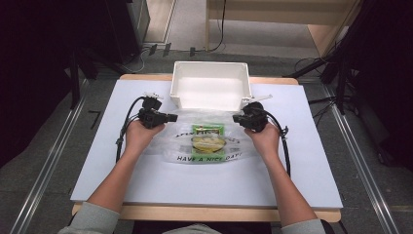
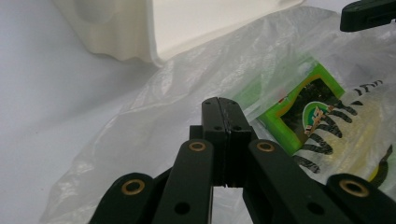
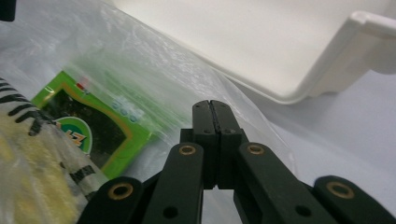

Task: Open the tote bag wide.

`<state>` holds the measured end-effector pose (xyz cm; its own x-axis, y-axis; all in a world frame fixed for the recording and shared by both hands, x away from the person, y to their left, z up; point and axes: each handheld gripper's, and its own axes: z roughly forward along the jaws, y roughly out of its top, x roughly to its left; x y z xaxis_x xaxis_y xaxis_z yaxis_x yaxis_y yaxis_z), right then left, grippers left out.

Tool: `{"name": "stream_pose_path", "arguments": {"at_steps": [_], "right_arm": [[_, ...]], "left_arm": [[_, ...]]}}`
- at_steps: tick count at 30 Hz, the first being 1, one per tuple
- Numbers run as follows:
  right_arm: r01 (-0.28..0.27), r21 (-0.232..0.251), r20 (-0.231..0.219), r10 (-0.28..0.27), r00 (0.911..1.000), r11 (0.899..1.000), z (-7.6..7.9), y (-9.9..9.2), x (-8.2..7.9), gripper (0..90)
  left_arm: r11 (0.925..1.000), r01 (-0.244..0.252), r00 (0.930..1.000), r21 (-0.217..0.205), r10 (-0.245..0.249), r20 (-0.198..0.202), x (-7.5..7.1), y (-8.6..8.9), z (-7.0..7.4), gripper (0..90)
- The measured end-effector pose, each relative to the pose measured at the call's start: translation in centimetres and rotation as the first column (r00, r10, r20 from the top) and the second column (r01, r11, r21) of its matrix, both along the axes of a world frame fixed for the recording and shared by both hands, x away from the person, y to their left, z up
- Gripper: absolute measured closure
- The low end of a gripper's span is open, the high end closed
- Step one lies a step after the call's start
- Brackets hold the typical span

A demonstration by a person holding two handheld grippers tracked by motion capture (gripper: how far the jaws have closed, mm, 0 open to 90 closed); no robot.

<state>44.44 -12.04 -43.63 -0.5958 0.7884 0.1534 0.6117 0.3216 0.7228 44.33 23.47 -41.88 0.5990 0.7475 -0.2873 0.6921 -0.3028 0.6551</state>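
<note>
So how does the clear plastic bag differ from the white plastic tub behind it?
The clear plastic bag is soft, crumpled and see-through, with black lettering; the white plastic tub is rigid, opaque and plain. The bag lies flat with a green packet inside; the tub stands upright, open-topped and looks empty. The bag sits nearer the person, the tub farther back. Both rest on the white table.

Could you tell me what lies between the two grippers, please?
In the high view, a clear plastic bag holding a green packet lies between them.
</note>
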Motion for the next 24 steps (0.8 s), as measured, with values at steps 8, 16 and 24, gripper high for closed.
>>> {"name": "stream_pose_path", "arguments": {"at_steps": [8,16,24], "right_arm": [[-0.048,0.017,0.010,0.047,0.9988,0.999,0.4,1.7,-0.3,90.0],[-0.102,0.031,0.006,0.102,0.9948,0.994,0.5,4.1,-0.3,90.0],[-0.151,0.041,-0.010,0.151,0.9884,0.988,0.3,6.5,-0.8,90.0]], "left_arm": [[0.9989,0.044,0.9990,-0.015,-0.043,0.011,-1.0,-1.5,0.6,90.0],[0.9980,0.062,0.9980,-0.008,-0.062,0.014,-2.3,-3.1,0.0,90.0],[0.9985,0.053,0.9984,-0.012,-0.053,0.020,-3.1,-3.1,-0.4,90.0]]}}
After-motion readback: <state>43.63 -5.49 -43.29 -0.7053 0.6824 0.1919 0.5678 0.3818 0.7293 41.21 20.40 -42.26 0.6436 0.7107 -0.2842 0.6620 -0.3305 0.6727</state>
